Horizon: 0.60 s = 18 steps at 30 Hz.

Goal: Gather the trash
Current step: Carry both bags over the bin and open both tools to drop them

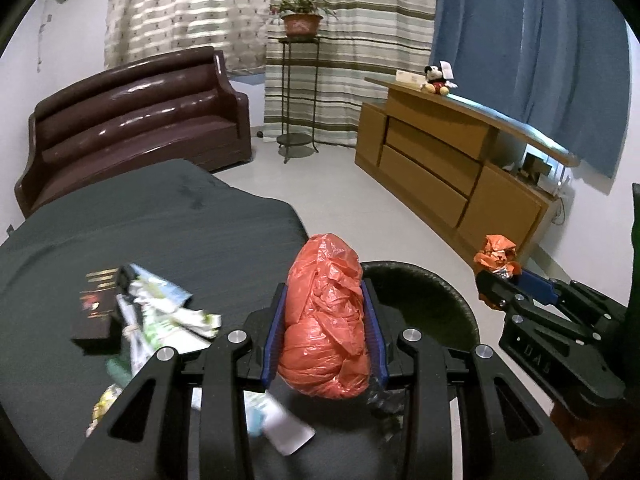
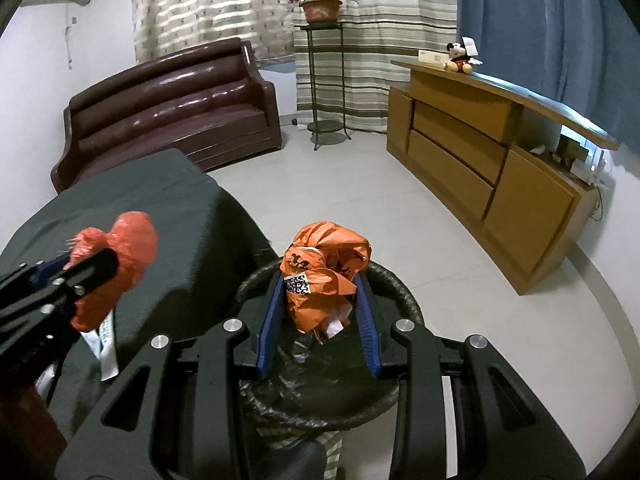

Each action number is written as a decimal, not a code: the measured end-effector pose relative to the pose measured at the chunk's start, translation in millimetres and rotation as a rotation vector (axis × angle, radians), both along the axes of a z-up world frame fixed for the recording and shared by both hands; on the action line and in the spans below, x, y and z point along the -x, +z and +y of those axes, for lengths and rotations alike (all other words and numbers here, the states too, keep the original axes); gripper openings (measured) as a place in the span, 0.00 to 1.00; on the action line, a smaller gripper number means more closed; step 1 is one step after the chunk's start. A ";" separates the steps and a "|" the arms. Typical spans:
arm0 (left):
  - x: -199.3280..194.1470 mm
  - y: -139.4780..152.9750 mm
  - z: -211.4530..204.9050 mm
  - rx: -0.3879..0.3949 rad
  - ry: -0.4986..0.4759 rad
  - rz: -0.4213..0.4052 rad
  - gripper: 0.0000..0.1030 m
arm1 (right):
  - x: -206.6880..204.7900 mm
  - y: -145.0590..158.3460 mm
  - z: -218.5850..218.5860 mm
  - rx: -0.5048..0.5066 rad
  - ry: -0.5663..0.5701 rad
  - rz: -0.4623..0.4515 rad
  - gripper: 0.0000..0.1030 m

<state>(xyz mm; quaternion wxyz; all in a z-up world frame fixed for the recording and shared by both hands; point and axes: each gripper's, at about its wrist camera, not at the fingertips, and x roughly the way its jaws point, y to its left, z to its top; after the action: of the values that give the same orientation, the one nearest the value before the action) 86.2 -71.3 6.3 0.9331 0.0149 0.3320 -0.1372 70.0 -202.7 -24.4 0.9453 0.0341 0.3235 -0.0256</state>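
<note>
Red plastic bag (image 1: 326,320): crumpled into a bundle, clamped between the blue pads of the left gripper (image 1: 326,292); it bulges above and below the pads.
Left gripper jaws: closed on the red plastic bag, pads pressing both its sides.
Left gripper position: over the edge of the dark-covered table (image 1: 140,220), with the bin rim just to its right in the left wrist view.
Orange foil wrapper (image 2: 324,276): crumpled, with a small black-and-white code patch on it, squeezed between the pads of the right gripper (image 2: 320,280).
Right gripper jaws: closed on the orange foil wrapper, a white scrap hanging from its lower end.
Right gripper position: directly above the mouth of the bin (image 2: 400,292), in the right wrist view.
Bin: round, lined with black plastic, standing on the pale floor just beside the table; some crumpled material shows inside it.
Trash left on table: a heap of green-and-white wrappers (image 1: 160,316) touching a dark flat box (image 1: 98,312), and a white and pale-blue piece (image 1: 276,420) nearer the camera, partly behind the gripper frame.
Room beyond: brown sofa (image 1: 132,120) against the wall, potted plant (image 1: 302,20) on a metal stand, wooden cabinet (image 1: 440,160) with a plush toy (image 1: 438,76) on top, blue curtain (image 1: 540,40).
</note>
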 end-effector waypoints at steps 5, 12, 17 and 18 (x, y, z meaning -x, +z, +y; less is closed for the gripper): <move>-11.6 -9.6 -12.6 -0.024 -0.007 0.018 0.35 | -8.6 -7.1 -6.9 -0.018 -0.003 0.017 0.33; -24.5 -19.6 -27.3 -0.064 -0.005 0.038 0.36 | -22.7 -16.9 -15.7 -0.044 -0.013 0.032 0.34; -34.3 -26.4 -23.3 -0.054 0.034 0.073 0.48 | -30.0 -21.5 -24.5 -0.070 -0.038 0.036 0.43; -34.6 -27.0 -21.4 -0.054 0.040 0.074 0.49 | -30.6 -21.6 -25.1 -0.071 -0.040 0.037 0.43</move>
<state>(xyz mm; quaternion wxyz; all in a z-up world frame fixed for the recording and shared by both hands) 120.8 -92.7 -20.6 0.9221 0.0283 0.3699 -0.1099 100.6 -227.8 -46.0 0.9366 0.0734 0.3410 -0.0336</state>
